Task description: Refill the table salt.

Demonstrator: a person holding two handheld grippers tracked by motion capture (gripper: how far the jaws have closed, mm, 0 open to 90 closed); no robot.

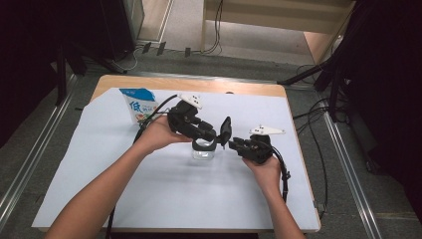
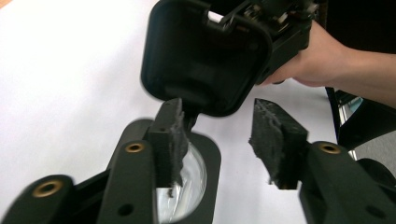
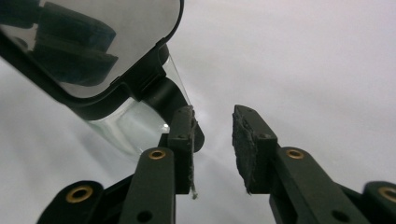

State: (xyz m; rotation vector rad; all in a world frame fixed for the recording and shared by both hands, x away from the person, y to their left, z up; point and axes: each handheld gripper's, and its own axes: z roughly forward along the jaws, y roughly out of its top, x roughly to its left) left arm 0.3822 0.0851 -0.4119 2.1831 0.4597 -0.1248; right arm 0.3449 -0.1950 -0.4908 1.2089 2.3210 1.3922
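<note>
- We are holding the left gripper (image 2: 219,140) spread, nothing between its pads, over the clear lidded container (image 1: 204,149).
- We are keeping the right gripper (image 3: 212,149) parted, empty, beside its hinged black lid (image 1: 225,130).
- The container is standing mid-table on white paper (image 1: 174,194).

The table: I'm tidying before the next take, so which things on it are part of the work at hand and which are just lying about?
In use: clear container with hinged black lid, left claw, right claw.
Lying about: blue-and-white carton, white sheet covering the table.
</note>
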